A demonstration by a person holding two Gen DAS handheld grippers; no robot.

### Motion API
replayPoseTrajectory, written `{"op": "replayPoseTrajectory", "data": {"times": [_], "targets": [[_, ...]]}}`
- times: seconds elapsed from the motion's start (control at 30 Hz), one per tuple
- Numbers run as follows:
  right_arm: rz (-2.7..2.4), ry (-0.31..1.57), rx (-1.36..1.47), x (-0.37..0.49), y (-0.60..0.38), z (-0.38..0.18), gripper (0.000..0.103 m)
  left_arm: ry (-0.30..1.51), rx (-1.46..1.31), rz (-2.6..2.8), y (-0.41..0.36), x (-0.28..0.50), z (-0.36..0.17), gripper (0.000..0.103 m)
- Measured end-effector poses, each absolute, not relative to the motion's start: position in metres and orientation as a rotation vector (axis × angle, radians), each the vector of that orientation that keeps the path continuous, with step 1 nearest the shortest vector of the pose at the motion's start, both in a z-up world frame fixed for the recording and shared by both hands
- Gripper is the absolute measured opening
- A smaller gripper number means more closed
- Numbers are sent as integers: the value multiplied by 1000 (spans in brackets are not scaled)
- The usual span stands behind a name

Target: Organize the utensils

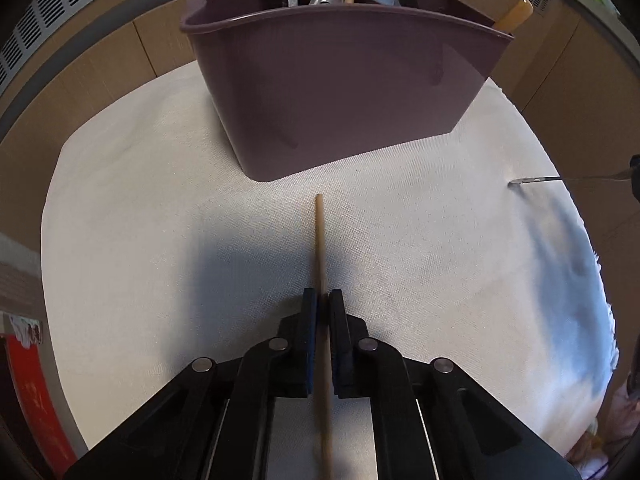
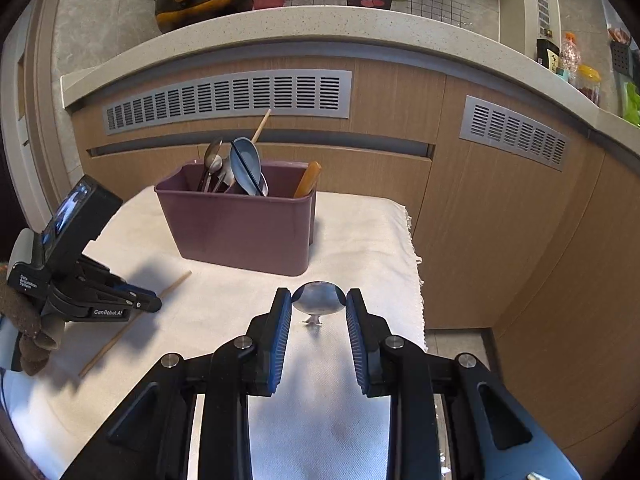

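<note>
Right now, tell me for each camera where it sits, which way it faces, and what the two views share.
Left wrist: on the left gripper, tilted steeply down at the cloth and bin; its own fingers are shut on a chopstick.
Right wrist: on the right gripper, facing across the table toward the cabinets; its own fingers clamp a spoon, and a gloved hand shows.
Shared: bin, cloth, chopstick, left gripper, spoon.

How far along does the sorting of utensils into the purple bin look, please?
Several spoons already stand in the purple bin. In hand: the left gripper is shut on a wooden chopstick, and the right gripper holds a metal spoon. Both remain to be binned.
</note>
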State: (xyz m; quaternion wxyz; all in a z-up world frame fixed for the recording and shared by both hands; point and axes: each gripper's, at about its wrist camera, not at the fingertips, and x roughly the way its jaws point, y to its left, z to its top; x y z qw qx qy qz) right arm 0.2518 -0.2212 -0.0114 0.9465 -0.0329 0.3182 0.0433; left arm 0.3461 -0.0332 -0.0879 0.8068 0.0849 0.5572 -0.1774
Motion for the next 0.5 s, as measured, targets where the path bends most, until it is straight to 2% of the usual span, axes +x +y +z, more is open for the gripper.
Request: {"op": "replayPoseTrajectory", "data": {"times": [0.3,0.5], "targets": [[99,578,-67,231,-214,16,25,719,-160,-323,10,265,-11,5],[114,533,-95,215,-201,37,25,619,-195,-345,17,244,20,5]]}}
